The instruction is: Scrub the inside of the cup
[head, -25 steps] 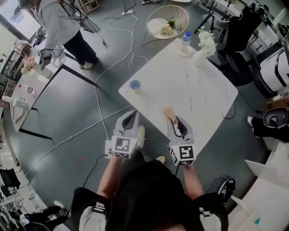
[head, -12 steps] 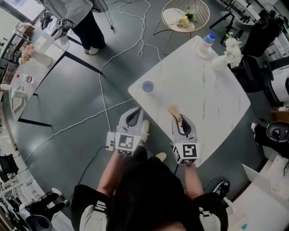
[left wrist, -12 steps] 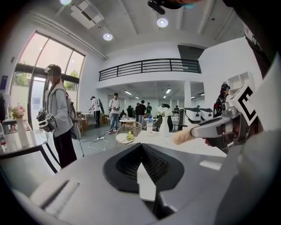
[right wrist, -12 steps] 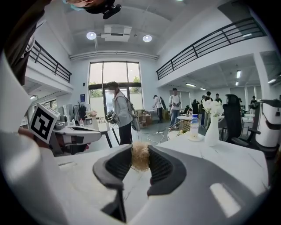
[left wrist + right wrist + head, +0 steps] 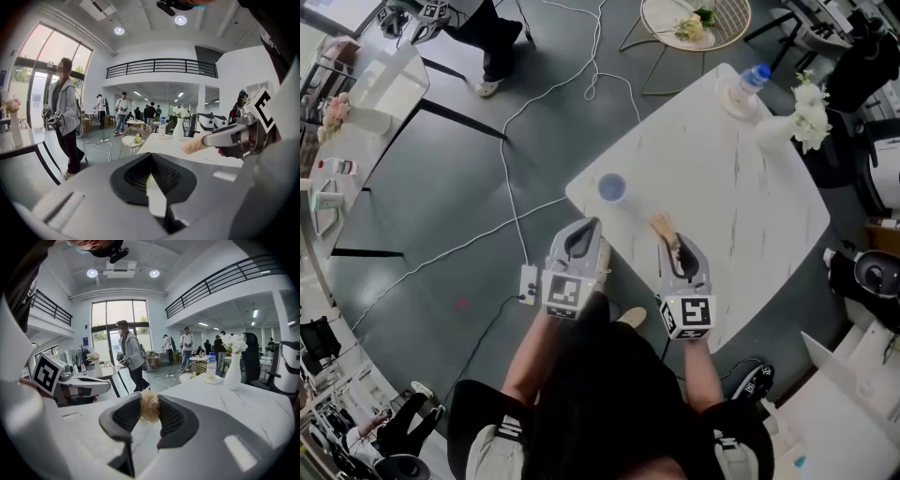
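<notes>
A small blue cup (image 5: 611, 187) stands upright near the white table's (image 5: 741, 197) left corner. My left gripper (image 5: 587, 228) is shut and empty, just short of the table edge below the cup; in the left gripper view its jaws (image 5: 151, 158) are closed together. My right gripper (image 5: 675, 246) hangs over the table's near edge, shut on a brush whose tan bristles (image 5: 662, 225) stick out forward, to the right of the cup. In the right gripper view the bristles (image 5: 150, 406) sit between the jaws. The cup's inside is too small to make out.
A water bottle (image 5: 754, 77) and a white vase of flowers (image 5: 806, 105) stand at the table's far corner. A round wire side table (image 5: 694, 23) stands beyond. Cables (image 5: 511, 141) cross the grey floor, and a person (image 5: 492, 37) stands at the far left.
Both grippers have moved forward toward the table and the cup, the left one closing in below the cup. The brush stays in the right gripper.
</notes>
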Motion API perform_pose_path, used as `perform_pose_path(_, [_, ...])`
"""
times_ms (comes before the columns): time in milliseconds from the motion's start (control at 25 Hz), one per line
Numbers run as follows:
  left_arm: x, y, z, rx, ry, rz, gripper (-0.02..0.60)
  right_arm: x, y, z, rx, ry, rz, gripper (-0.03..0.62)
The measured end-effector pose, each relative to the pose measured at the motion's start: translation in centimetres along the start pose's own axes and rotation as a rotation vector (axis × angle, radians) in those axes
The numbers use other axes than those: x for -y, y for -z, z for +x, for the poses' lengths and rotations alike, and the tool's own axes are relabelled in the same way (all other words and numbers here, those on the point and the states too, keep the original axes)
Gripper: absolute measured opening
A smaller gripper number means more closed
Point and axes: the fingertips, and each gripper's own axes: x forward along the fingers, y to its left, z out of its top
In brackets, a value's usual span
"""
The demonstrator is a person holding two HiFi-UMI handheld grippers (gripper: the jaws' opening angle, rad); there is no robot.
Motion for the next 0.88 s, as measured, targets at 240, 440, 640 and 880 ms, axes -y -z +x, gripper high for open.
perform_pose_path(240, [-1.3, 1.0, 1.9, -0.001, 0.009, -0.023, 0.008, 0.3, 0.9, 2.6, -0.033, 0.003, 0.014, 0.107])
perform_pose_path(440, [-1.3, 2.5, 3.5, -0.021, 0.073, 0.005, 0.189, 0.6, 1.3, 4.3, -0.045, 0.009, 0.017, 0.107])
perform_pose_path(640, [-1.1, 4.4, 5.4, -0.075, 0.133, 0.000, 0.308, 1.5, 1.6, 5.4, -0.053, 0.038, 0.030, 0.107])
perform_pose_path(880, [-1.3, 5.7, 8.2, -0.101, 0.181, -0.015, 0.380, 2.9, 1.6, 6.6, -0.051, 0.079, 0.040, 0.107])
